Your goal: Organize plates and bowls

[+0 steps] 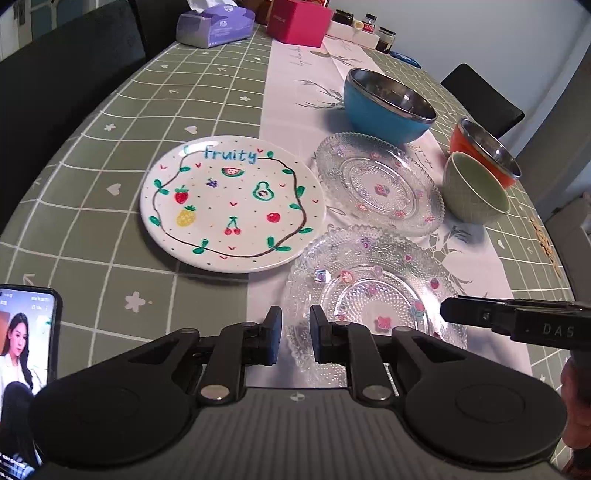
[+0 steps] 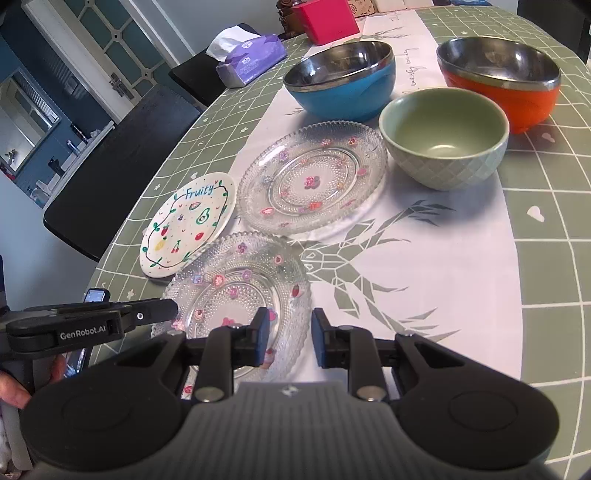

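Note:
Nearest me on the white runner lies a clear glass plate [image 1: 373, 291] [image 2: 240, 284]. My left gripper [image 1: 295, 334] [image 2: 173, 310] is shut on its left rim, one finger outside and one over the plate. At the plate's right rim my right gripper [image 2: 291, 334] [image 1: 443, 312] stands narrowly open with the rim between its pads. Behind are a second glass plate [image 1: 376, 184] [image 2: 314, 177], a white "Fruity" plate [image 1: 229, 203] [image 2: 188, 225], a blue bowl [image 1: 384, 110] [image 2: 343, 92], a green bowl [image 1: 472, 192] [image 2: 443, 147] and an orange bowl [image 1: 484, 147] [image 2: 517, 99].
A lit phone [image 1: 26, 350] lies at the table's near left edge. A tissue box [image 1: 214, 26] [image 2: 247, 55], a pink box [image 1: 295, 20] and small jars [image 1: 384, 38] stand at the far end. Dark chairs [image 1: 55, 74] line the left side.

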Available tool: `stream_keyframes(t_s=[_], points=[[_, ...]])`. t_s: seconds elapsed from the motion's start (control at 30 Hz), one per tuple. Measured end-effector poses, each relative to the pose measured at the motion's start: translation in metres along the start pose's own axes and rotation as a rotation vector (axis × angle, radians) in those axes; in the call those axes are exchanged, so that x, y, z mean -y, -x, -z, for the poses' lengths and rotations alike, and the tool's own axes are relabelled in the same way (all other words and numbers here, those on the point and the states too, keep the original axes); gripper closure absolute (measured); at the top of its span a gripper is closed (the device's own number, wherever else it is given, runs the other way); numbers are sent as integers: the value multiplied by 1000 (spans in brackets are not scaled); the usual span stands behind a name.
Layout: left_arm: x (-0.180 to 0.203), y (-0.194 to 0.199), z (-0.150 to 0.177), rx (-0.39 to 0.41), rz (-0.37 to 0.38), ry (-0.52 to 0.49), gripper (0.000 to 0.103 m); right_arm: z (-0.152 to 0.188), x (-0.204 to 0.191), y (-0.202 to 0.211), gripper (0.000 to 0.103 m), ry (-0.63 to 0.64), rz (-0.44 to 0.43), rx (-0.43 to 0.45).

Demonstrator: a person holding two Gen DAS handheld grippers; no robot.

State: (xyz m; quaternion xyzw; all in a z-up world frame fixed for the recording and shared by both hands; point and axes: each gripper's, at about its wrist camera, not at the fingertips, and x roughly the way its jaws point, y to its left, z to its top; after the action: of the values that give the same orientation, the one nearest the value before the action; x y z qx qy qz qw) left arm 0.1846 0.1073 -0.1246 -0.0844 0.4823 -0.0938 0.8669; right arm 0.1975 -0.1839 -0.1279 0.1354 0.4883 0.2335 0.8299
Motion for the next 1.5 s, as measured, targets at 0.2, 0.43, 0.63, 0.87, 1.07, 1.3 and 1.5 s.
stream_keyframes(t_s=[0.2, 0.43, 0.63, 0.87, 1.07, 1.3, 1.5], points=[[3, -3, 0, -1, -4, 7, 80, 3, 5, -5, 92, -19, 5, -2], [1, 0, 0, 0, -7, 10, 85, 4, 7, -3, 95, -30, 0, 6], [2, 5, 3, -3, -15, 10, 88, 5, 10, 3, 97, -66, -10, -1], [18, 18, 11, 1, -21, 3, 89, 10, 8, 23, 98, -68, 9, 18], [38, 29, 22, -16, 5, -1, 89, 26, 14, 52, 98, -88, 29, 28], [70, 35, 48, -36, 53, -13, 89, 59, 33, 90, 98, -143, 71, 45], [94, 37, 70, -45, 88, -25, 89, 85, 51, 115, 98, -184, 103, 66]])
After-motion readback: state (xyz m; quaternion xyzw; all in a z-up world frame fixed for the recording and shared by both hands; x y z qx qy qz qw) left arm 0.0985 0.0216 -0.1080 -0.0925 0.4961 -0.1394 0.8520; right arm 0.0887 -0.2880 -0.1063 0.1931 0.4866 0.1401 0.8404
